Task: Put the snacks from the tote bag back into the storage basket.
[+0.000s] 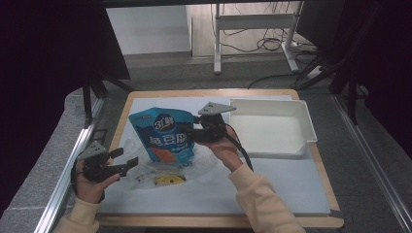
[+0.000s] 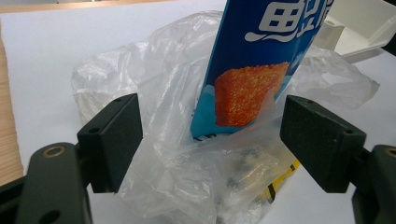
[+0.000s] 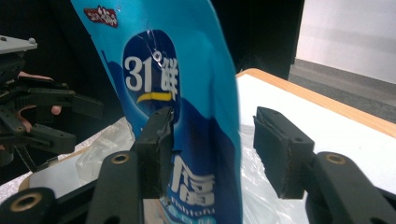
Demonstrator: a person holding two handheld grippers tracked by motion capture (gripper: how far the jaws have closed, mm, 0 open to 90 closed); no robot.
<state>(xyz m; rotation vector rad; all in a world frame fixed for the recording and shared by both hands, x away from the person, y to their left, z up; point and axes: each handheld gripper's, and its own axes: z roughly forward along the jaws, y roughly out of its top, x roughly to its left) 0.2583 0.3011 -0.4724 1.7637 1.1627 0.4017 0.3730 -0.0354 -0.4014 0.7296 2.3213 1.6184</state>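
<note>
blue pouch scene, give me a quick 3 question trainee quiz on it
1. True or false: the right gripper has its jaws shut tight on the blue pouch.
2. Which item lies under and around the pouch's base: A) a towel, B) a clear plastic bag, C) a book?
3. Fill in: the white tray sits on the person's ____ side of the table.

Key: 1 false, the jaws stand apart, with only one against the pouch. 2 B. 3 right.
</note>
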